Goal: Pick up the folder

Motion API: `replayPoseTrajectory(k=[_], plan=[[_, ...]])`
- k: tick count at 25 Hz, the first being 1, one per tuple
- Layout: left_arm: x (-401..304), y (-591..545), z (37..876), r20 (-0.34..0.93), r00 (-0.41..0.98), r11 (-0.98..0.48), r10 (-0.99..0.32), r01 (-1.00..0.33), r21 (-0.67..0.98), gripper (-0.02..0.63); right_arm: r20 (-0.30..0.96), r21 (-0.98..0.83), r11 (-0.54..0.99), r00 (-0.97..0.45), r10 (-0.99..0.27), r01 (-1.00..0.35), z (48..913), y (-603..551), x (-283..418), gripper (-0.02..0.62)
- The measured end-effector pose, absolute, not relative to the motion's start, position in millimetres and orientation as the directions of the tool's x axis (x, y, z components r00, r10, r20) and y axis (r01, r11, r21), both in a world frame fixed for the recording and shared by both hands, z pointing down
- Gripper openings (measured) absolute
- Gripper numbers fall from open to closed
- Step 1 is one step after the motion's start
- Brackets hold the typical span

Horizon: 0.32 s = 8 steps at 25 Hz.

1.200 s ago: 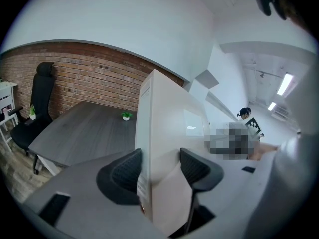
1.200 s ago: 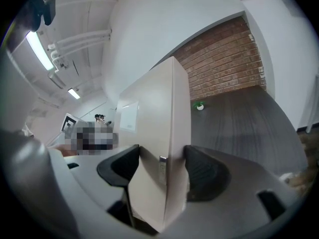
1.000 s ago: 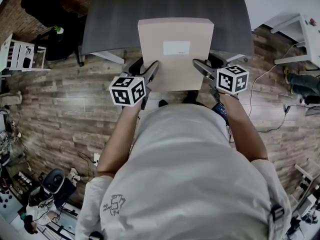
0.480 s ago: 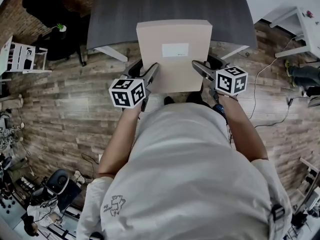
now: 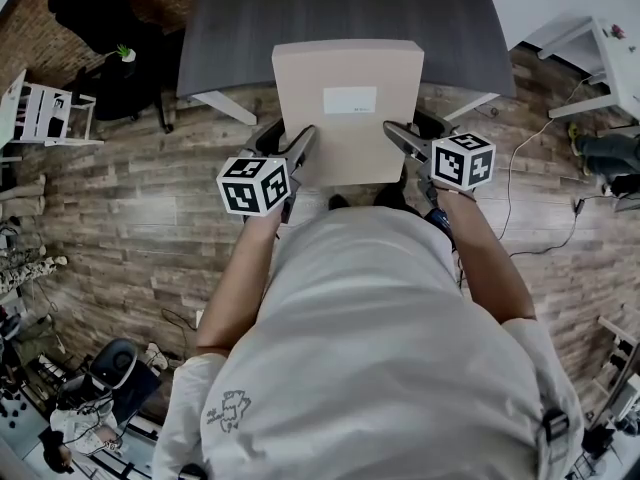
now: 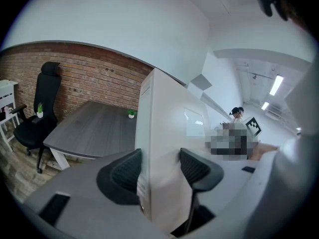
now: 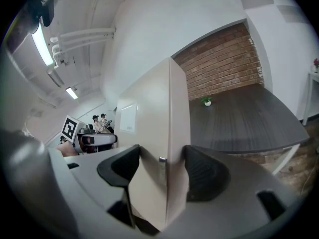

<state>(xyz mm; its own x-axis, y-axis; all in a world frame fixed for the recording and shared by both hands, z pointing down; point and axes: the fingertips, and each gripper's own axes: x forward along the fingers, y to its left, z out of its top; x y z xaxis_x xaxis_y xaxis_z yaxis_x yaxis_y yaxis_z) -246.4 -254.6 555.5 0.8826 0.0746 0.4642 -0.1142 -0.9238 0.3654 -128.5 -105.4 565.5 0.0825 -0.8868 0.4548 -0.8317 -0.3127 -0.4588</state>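
The folder (image 5: 348,108) is a thick beige box file with a white label, held flat in the air in front of the person, clear of the grey table (image 5: 340,18). My left gripper (image 5: 296,158) is shut on its near left edge; my right gripper (image 5: 398,144) is shut on its near right edge. In the left gripper view the folder (image 6: 162,148) stands edge-on between the two black pads (image 6: 127,169). From the right gripper's camera, the folder (image 7: 162,143) likewise sits clamped between the pads (image 7: 200,169).
The grey table spans the top of the head view with white legs (image 5: 222,106). A black office chair (image 5: 95,18) and small plant stand at the far left, a white shelf unit (image 5: 40,113) beside them. Cables (image 5: 545,198) trail on the wood floor at right.
The folder and both grippers have held almost still; the view has shifted slightly so the table sits a little further right than one second ago.
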Motion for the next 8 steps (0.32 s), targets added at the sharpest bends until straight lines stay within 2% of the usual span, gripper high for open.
replayPoseTrajectory(k=[8], plan=[[-238.8, -251.1, 561.3, 0.47, 0.879, -0.917, 0.082, -0.118, 0.381, 0.258, 0.463, -0.462, -0.319, 0.082, -0.883, -0.827, 569.8, -101.9, -120.0, 0.287]])
